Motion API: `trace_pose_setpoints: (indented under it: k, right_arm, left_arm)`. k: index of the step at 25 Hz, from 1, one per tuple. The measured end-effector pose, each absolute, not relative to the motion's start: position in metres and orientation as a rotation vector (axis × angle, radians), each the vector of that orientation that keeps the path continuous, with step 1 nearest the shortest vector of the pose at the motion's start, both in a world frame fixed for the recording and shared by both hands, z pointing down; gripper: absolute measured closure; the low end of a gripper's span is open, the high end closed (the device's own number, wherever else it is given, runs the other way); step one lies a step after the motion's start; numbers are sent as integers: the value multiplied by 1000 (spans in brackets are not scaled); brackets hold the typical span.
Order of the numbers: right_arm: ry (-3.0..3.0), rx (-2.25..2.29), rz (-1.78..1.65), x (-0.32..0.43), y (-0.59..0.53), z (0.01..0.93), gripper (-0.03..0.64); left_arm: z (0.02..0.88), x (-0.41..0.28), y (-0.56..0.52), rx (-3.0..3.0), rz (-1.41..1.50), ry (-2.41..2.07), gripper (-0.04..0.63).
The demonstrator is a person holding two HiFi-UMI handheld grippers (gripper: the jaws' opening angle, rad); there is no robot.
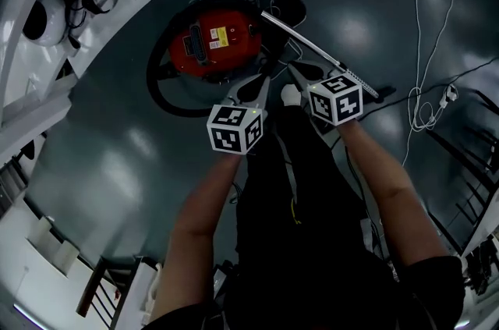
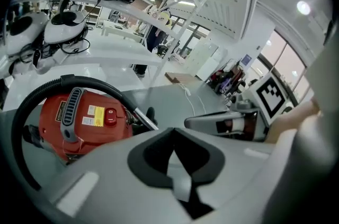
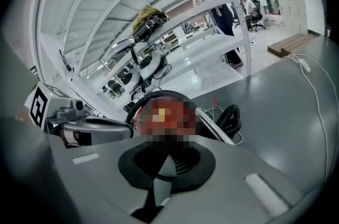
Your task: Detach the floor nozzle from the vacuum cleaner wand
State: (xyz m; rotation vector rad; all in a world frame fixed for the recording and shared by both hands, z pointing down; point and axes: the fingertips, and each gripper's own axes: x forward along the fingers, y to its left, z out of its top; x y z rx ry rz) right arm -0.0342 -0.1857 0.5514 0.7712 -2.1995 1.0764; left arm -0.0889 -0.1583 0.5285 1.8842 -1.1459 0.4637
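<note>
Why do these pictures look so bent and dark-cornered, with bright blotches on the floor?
Head view: dim, glare patches on the glossy floor. Left gripper view: the wide-angle lens bows the white shelving; the red vacuum cleaner is sharp. Right gripper view: same bowing, black corners, a mosaic patch over the vacuum cleaner.

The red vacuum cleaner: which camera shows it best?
The left gripper view: the red vacuum cleaner is close, its switch and vent plain. The head view shows it from above, smaller and darker. The right gripper view has it mostly blurred.
</note>
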Motion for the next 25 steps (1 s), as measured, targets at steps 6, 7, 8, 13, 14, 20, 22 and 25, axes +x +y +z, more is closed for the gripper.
trace_pose_setpoints:
  k: [6, 7, 8, 13, 14, 20, 22, 25]
  right_arm:
    - [-2236, 703, 992, -44, -208, 591, 620]
    - [-2237, 697, 968, -44, -212, 597, 620]
    - [-2238, 690, 945, -44, -217, 603, 620]
    - [-2232, 661, 889, -48, -238, 634, 620]
    - [-2227, 656, 880, -49, -241, 640, 620]
    - [-2213, 683, 760, -56, -266, 671, 620]
    - [-2221, 673, 679, -60, -275, 676, 618]
    - [-2218, 623, 658, -67, -285, 686, 603]
  left_arm:
    - [565, -100, -173, 1837, 459, -1188, 589]
    - [570, -102, -176, 1829, 458, -1200, 589]
    - [575, -104, -179, 1822, 455, -1215, 589]
    - [595, -111, -198, 1791, 424, -1273, 589]
    - [599, -113, -202, 1785, 422, -1287, 589]
    - [622, -131, -229, 1758, 459, -1388, 589]
    - [624, -133, -232, 1753, 455, -1394, 589]
    - [630, -137, -235, 1747, 474, -1398, 589]
